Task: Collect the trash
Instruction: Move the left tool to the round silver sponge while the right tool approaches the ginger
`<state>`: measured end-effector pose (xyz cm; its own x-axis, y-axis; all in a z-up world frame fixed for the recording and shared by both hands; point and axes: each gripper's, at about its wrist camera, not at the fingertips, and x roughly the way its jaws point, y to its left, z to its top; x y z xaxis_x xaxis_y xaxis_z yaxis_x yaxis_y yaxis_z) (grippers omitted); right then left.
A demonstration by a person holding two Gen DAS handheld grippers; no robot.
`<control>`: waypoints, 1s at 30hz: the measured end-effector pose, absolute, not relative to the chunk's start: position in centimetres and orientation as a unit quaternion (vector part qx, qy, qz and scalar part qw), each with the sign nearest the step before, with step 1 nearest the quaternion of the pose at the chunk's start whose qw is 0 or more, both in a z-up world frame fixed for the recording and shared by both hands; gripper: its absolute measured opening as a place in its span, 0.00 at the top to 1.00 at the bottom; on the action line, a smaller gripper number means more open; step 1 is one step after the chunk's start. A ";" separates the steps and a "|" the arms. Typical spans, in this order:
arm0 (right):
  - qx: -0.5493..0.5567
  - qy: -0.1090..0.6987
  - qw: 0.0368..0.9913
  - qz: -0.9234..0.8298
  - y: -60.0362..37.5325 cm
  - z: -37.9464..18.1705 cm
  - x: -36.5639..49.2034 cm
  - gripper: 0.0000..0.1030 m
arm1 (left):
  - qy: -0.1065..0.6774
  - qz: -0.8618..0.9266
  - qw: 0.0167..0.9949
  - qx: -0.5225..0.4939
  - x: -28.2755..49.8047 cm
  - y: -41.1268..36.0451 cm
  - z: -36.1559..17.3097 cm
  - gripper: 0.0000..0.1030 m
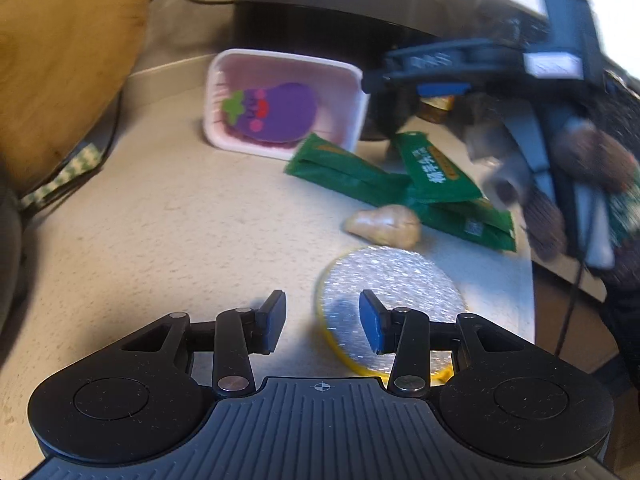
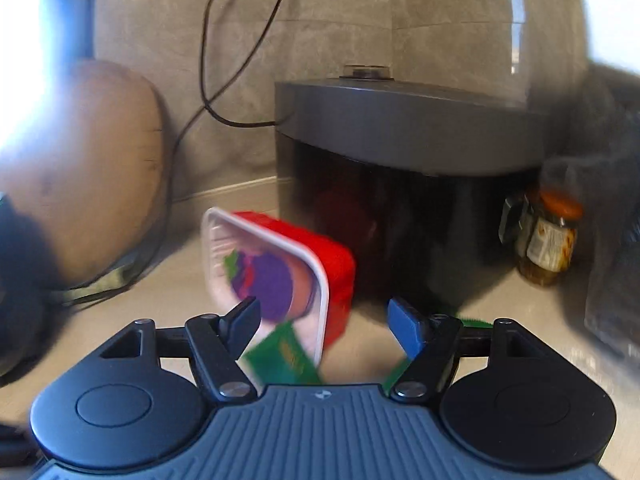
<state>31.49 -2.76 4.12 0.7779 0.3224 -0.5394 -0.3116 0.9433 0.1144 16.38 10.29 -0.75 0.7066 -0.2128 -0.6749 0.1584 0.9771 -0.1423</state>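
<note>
Left wrist view shows the left gripper (image 1: 322,322) low in the frame, its fingers spread wide and holding nothing, hovering just above the pale counter (image 1: 140,240). The silver round disc (image 1: 390,300) with a yellow rim lies flat under and beyond the right-hand fingertip, so the gap between the fingers sits slightly left of it. Higher, right of centre, a tan lump (image 1: 386,222) lies touching the green wrapper (image 1: 404,186), whose long axis runs from upper left to lower right. Above that, the pink tray (image 1: 280,100) with a purple eggplant toy (image 1: 280,112) stands tilted against the dark appliance (image 1: 320,12). The right gripper (image 1: 404,76) reaches in from the upper right of the frame, over the wrapper's far end. In the right wrist view the right gripper (image 2: 324,320) is also wide open and empty, with the tray (image 2: 280,272) just beyond its left fingertip and the wrapper (image 2: 284,356) below the gap. I judge the right gripper nearer the wrapper and the left nearer the disc. The counter edge falls away at the right of the left wrist view, close beside the disc and wrapper; open room lies leftward. A jar (image 2: 548,236) stands at the right in the right wrist view.
</note>
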 end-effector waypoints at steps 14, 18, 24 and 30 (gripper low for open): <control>0.032 0.390 0.900 0.193 -1.6 0.8 34.4 0.91 | 0.356 -0.078 0.930 -0.058 15.9 12.5 -0.4 0.56; 0.055 0.396 0.882 0.248 -2.6 1.8 31.8 0.91 | 0.351 -0.082 0.931 -0.053 15.7 11.9 0.0 0.56; 0.026 0.369 0.876 0.309 -3.4 3.9 27.6 0.91 | 0.352 -0.095 0.930 -0.049 15.3 10.9 0.1 0.56; 0.029 0.263 0.918 0.295 -7.5 7.7 24.4 0.39 | 0.347 -0.107 0.930 -0.049 15.6 9.9 0.3 0.56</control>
